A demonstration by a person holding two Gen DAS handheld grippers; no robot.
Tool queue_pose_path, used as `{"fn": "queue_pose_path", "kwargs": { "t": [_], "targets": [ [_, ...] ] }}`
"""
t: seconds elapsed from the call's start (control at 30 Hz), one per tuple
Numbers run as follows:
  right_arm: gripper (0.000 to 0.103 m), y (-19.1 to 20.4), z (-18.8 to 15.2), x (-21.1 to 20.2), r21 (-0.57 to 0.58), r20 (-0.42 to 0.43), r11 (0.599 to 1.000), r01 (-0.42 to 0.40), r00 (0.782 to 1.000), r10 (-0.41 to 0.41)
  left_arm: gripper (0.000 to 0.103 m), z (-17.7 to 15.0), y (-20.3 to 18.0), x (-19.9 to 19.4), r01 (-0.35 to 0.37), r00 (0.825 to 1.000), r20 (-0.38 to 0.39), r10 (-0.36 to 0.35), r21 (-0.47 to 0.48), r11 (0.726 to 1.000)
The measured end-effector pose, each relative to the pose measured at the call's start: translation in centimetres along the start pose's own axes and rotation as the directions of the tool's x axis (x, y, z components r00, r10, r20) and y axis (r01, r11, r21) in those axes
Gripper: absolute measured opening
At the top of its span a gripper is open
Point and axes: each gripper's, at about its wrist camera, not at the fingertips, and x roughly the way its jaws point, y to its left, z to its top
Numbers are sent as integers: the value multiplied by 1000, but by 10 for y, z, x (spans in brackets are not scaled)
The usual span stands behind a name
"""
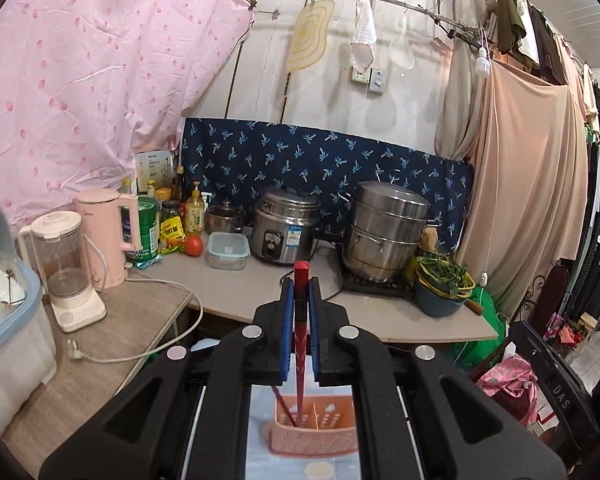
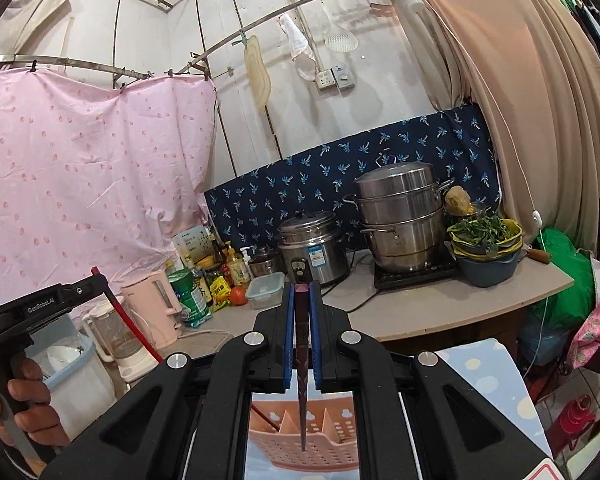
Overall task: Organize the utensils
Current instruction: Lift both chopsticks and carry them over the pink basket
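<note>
Left gripper (image 1: 299, 300) jaws pinching red chopstick (image 1: 300, 320) over pink utensil caddy (image 1: 314, 432), right gripper (image 2: 301, 304) jaws pinching dark chopstick (image 2: 302, 380), only right view showing the hand (image 2: 24, 404) gripping the left gripper's handle.

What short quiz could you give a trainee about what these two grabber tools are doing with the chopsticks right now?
1. True or false: the left gripper is shut on a red chopstick.
2. What does the right gripper hold? A) spoon B) dark chopstick C) nothing
3. What lies below both chopstick tips?

Key: 1 true. 2 B. 3 The pink utensil basket, which has dividers.
</note>
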Motion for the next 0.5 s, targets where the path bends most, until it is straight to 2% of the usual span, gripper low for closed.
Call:
{"fn": "queue_pose_path", "kwargs": {
  "t": [0.2,0.5],
  "targets": [
    [8,-6,-3,40,25,-9,1000,4,1000,-3,7,-13,-7,39,-23,999,-33,24,29,999],
    [8,-27,-53,83,55,-148,998,14,989,-6,7,-56,2,83,-20,989,-144,22,21,1000]
  ]
}}
